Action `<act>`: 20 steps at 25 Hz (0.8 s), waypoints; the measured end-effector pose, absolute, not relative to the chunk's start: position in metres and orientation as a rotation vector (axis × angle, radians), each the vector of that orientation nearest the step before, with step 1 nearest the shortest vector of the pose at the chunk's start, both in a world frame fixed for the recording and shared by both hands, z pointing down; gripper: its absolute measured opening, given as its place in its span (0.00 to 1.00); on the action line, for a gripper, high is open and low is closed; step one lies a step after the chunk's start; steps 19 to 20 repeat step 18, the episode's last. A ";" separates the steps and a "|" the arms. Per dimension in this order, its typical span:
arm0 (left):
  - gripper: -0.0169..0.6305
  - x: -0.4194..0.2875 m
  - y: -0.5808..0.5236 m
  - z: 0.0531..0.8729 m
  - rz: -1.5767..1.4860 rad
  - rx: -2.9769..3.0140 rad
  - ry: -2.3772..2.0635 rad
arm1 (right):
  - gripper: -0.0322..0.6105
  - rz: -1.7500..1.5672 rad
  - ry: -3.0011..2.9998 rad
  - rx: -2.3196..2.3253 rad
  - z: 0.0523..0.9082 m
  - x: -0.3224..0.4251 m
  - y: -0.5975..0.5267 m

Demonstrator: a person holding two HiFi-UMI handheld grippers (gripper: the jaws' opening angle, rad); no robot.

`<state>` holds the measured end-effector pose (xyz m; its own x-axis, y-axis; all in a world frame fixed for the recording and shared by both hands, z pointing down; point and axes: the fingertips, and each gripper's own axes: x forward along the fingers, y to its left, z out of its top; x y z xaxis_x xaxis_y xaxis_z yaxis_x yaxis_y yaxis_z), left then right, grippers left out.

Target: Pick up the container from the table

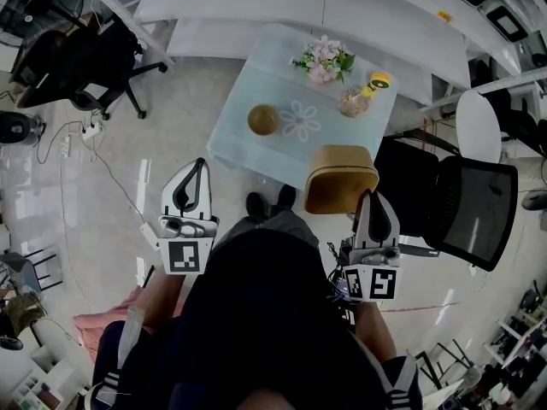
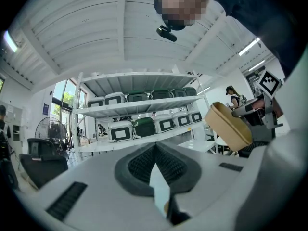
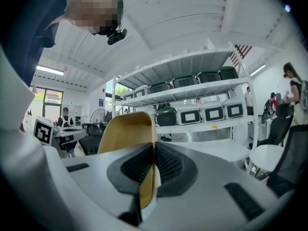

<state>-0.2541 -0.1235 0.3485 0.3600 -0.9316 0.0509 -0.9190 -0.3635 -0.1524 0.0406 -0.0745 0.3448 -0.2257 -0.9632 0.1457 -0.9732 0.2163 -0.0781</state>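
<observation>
Right gripper (image 3: 154, 165) is clamped on the thin side wall of the tan container (image 3: 126, 134), one pad inside and one outside. In the head view the tub hangs tilted at centre right, by the near corner of the glass table (image 1: 256, 84). Left gripper (image 1: 198, 165) sits lower left, jaws together on nothing. The risk is that a pinch on one wall lets the tub pivot or slip out, or buckles the wall. Count: two grippers, one container, one brown bowl (image 1: 263, 119), one flower bunch (image 1: 323, 58), one small jar (image 1: 357, 101).
</observation>
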 end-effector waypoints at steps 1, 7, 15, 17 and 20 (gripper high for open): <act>0.03 -0.254 -0.123 0.348 -0.197 -2.508 1.711 | 0.07 0.225 -2.395 1.911 0.345 0.041 -0.074; 0.03 -0.251 -0.122 0.347 -0.178 -2.511 1.713 | 0.07 0.208 -2.390 1.898 0.347 0.039 -0.073; 0.03 -0.251 -0.121 0.350 -0.198 -2.509 1.699 | 0.07 0.222 -2.387 1.895 0.350 0.040 -0.074; 0.03 -0.252 -0.121 0.350 -0.202 -2.508 1.699 | 0.07 0.225 -2.387 1.893 0.351 0.040 -0.075; 0.03 -0.252 -0.121 0.351 -0.205 -2.508 1.700 | 0.07 0.225 -2.387 1.891 0.351 0.040 -0.076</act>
